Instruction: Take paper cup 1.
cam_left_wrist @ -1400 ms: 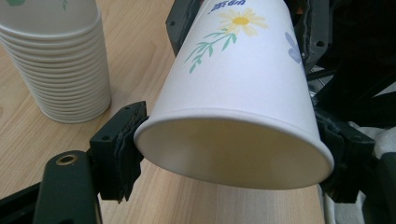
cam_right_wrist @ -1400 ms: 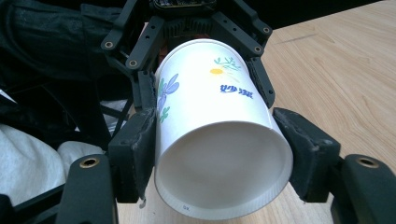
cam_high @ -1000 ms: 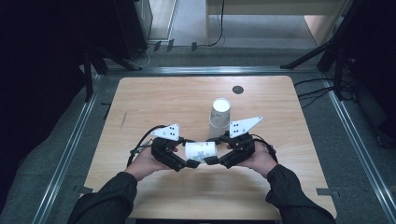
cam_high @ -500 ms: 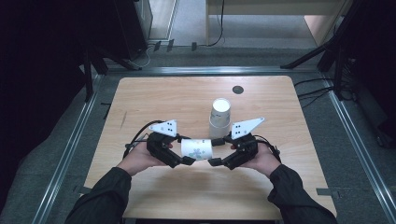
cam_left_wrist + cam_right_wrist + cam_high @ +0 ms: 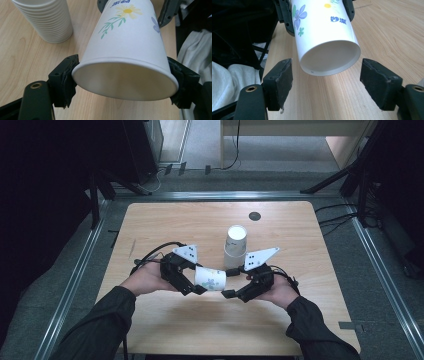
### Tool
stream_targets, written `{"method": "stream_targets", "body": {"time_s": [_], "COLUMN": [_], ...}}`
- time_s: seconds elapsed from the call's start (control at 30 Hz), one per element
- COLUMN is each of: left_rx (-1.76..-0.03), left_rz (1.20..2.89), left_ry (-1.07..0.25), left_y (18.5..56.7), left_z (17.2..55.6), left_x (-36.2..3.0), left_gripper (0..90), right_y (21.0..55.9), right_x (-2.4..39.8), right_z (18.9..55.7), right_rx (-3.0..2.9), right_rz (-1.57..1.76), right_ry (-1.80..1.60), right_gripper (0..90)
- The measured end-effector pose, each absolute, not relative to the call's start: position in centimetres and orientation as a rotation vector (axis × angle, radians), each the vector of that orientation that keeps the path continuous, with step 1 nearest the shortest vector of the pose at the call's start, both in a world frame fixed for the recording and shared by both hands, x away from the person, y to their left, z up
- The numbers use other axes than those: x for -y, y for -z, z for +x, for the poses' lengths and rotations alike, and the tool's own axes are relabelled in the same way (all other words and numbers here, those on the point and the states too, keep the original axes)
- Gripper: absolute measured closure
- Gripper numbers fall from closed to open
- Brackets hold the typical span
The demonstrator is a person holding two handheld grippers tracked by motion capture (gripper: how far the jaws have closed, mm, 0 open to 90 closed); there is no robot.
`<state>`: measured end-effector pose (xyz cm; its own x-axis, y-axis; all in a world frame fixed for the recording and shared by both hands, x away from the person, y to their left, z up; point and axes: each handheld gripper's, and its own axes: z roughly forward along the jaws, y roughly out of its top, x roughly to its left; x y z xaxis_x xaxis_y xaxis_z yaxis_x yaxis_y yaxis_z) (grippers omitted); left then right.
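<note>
- Nearest, two sleeved forearms come in over the near edge of the tabletop (image 5: 165, 330), each hand carrying a claw.
- The left claw (image 5: 199, 289) is clamped on the wide open rim of a flower-printed paper cup (image 5: 210, 278), pads pressing its left and right sides.
- That cup lies on its side in the air, just above the wood, between the two claws.
- The right claw (image 5: 227, 294) stands apart, its pads flanking the cup's narrow base without touching.
- Just beyond, a stack of white paper cups (image 5: 235, 247) stands upright, mid-tabletop.
- Farthest, a dark round disc (image 5: 254, 216) sits near the far edge.
</note>
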<state>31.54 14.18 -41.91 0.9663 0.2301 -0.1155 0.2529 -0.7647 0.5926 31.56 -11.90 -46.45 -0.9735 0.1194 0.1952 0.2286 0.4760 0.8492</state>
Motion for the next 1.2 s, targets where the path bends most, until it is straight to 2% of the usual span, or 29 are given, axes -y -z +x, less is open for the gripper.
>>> {"method": "stream_targets", "body": {"time_s": [0.6,1.2], "left_rx": [-0.279,-0.246], "left_rz": [2.742,2.831], "left_ry": [0.065,0.060], "left_y": [40.8,40.7], "left_z": [32.4,32.7], "left_x": [-11.8,-10.6], "left_gripper": [22.0,22.1], "right_y": [46.7,47.1], "right_x": [9.8,8.3], "right_z": [31.3,31.5], "right_rx": [2.662,2.691], "right_rz": [-0.253,-0.247], "right_ry": [1.496,1.463], "right_gripper": [25.6,27.5]}}
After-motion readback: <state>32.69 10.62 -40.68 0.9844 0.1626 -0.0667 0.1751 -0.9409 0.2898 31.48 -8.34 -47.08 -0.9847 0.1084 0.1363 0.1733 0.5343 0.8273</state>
